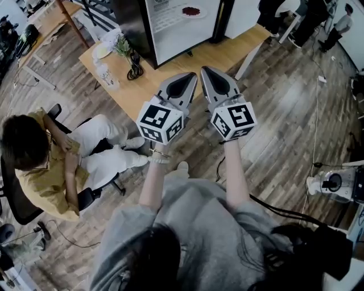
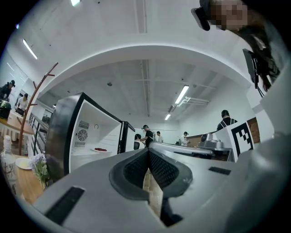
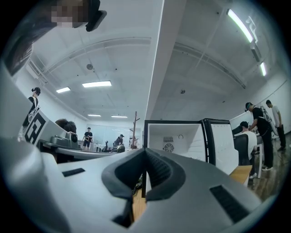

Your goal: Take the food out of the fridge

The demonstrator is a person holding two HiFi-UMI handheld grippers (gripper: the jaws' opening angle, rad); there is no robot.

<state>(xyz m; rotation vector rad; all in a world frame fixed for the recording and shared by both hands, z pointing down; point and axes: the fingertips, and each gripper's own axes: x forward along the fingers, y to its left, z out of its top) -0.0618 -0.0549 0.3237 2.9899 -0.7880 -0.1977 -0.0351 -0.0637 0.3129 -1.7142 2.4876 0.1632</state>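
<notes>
The food (image 1: 191, 11), red bits on a plate (image 1: 202, 13) inside the open fridge (image 1: 173, 34) at twelve o'clock, looks light and spillable, best taken level by the rim, while the left gripper (image 1: 189, 78) and right gripper (image 1: 207, 73) are both closed on nothing.

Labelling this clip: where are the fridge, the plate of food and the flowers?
fridge (image 1: 170, 40), head view, white inside.
plate of food (image 1: 192, 11), head view, red food.
flowers (image 1: 118, 41), head view, white blooms.

Matt grey plastic with ribbed black pads (image 2: 164, 171) on left gripper (image 1: 192, 77) and right gripper (image 1: 206, 71). Glossy black shell, smooth white lining on fridge (image 1: 170, 28) at twelve o'clock. Pale matt wood table (image 1: 227, 51). Rough-grained plank floor (image 1: 284, 125) at three o'clock. Soft grey cloth sweater (image 1: 193, 219) at six.
</notes>
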